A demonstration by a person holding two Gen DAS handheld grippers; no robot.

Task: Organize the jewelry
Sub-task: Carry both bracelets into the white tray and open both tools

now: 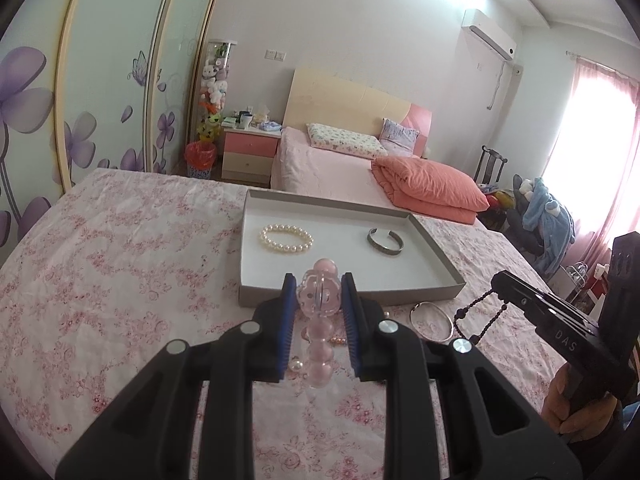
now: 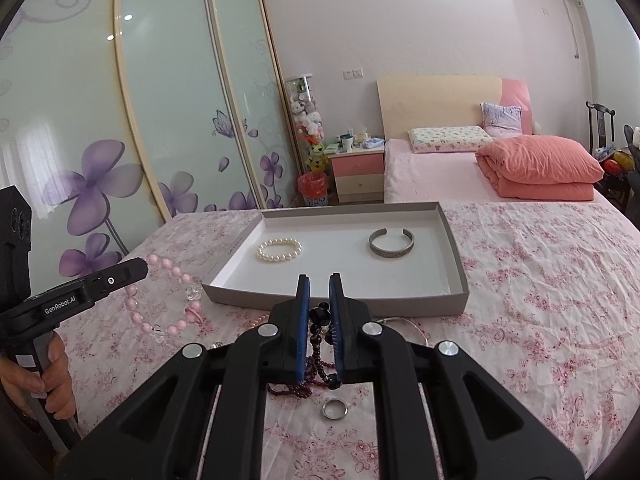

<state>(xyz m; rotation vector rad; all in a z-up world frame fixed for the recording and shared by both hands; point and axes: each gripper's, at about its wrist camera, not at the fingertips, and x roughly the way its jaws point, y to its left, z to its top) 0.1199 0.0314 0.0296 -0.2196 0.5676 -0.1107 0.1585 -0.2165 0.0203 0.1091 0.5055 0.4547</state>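
My left gripper is shut on a pink bead bracelet that hangs below its blue pads; the same pink bead bracelet dangles from the left gripper in the right wrist view. My right gripper is shut on a dark bead bracelet, and this dark bead bracelet droops from the right gripper in the left wrist view. Just ahead lies a shallow grey tray holding a pearl bracelet and a silver cuff.
A thin silver bangle lies on the floral bedspread before the tray. A silver ring rests under my right gripper, and a pearl earring sits beneath my left. A person's hand grips each handle.
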